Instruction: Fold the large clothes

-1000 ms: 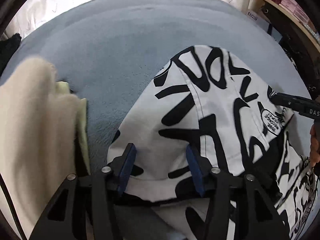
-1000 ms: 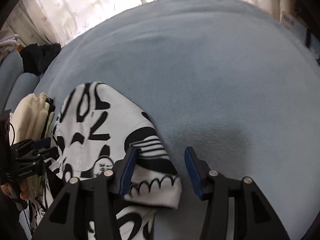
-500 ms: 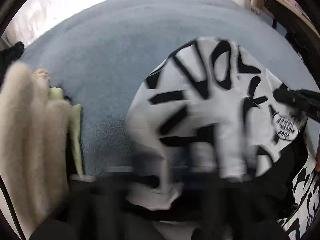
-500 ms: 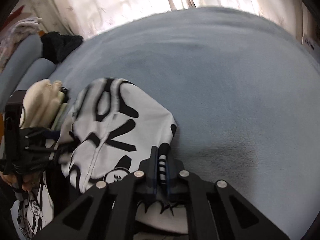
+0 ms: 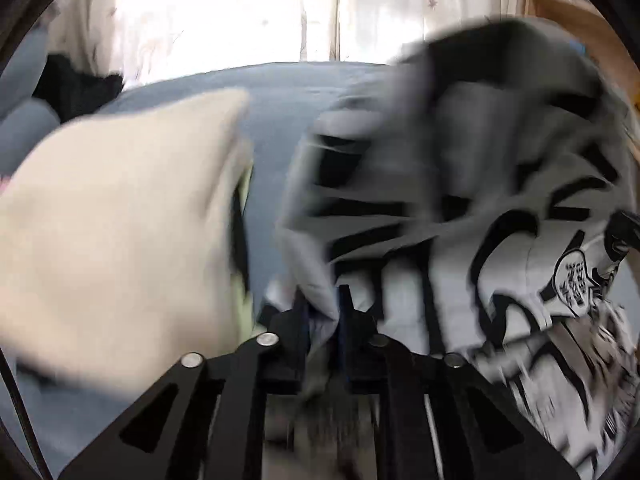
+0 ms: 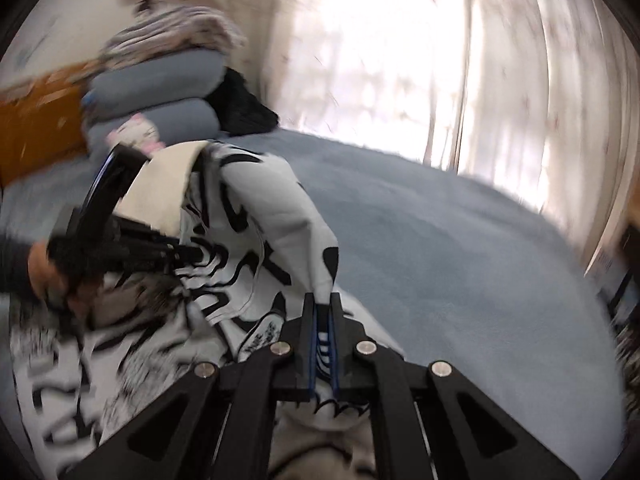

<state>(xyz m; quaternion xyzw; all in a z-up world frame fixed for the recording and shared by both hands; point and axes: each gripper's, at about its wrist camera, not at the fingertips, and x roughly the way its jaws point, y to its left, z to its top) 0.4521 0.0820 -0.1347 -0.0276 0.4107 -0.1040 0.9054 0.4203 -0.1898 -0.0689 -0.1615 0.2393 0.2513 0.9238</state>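
Note:
A white garment with bold black lettering [image 5: 460, 184] hangs lifted off the blue bed, blurred by motion. My left gripper [image 5: 323, 292] has a fold of its edge between the pads; its jaws are opening slightly but still pinch the cloth. My right gripper [image 6: 322, 300] is shut on a striped cuff of the same garment [image 6: 256, 216]. The right wrist view also shows the left gripper [image 6: 196, 254] at the left, held by a hand [image 6: 44, 268], with the cloth stretched between the two. The right gripper's tip [image 5: 620, 236] shows at the left view's right edge.
A cream folded cloth [image 5: 112, 220] lies left of the garment on the blue blanket [image 6: 440, 260]. Stacked blue pillows [image 6: 160, 92] and a black garment [image 6: 240, 108] sit at the bed's far corner. Bright curtains [image 6: 400, 60] hang behind, and a wooden shelf [image 5: 560, 12] stands at the right.
Both grippers went from open to shut on the garment's edges, then rose and swung, pulling the cloth up off the bed. Both views now tilt up toward the curtains.

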